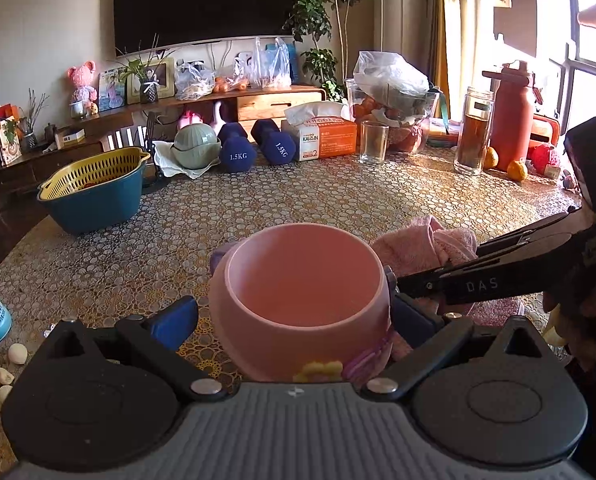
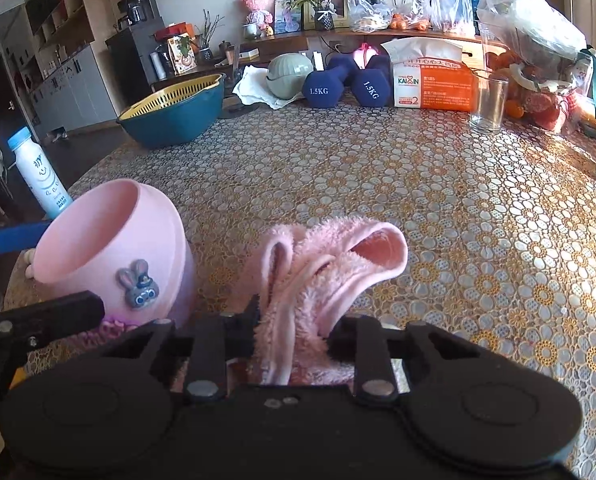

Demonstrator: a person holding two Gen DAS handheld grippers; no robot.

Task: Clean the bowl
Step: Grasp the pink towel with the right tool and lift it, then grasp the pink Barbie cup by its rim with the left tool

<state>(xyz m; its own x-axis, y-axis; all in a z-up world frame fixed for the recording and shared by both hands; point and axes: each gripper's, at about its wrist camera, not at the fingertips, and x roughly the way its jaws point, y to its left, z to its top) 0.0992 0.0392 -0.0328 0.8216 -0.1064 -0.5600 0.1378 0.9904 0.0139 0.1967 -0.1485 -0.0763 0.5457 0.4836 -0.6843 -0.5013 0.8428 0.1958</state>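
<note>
In the left wrist view a pink bowl point(image 1: 302, 280) sits between the blue pads of my left gripper point(image 1: 293, 316), which is shut on its sides. The right wrist view shows the same bowl point(image 2: 109, 248) tilted, its opening toward the left, with a rabbit badge on its wall and a blue-padded finger point(image 2: 13, 238) against its far side. My right gripper point(image 2: 293, 328) is shut on a fluffy pink cloth point(image 2: 322, 264) that bunches forward onto the table just right of the bowl. From the left wrist, that gripper point(image 1: 398, 280) and the cloth point(image 1: 418, 248) sit against the bowl's right rim.
The patterned table point(image 2: 418, 184) carries a blue basin with a yellow colander point(image 1: 93, 188), two dumbbells point(image 1: 253, 146), a tissue box point(image 1: 322, 136), a glass point(image 1: 374, 142) and a jar of tea point(image 1: 472, 132) at the back. A white bottle point(image 2: 37, 172) and garlic cloves point(image 1: 1, 380) lie at the left edge.
</note>
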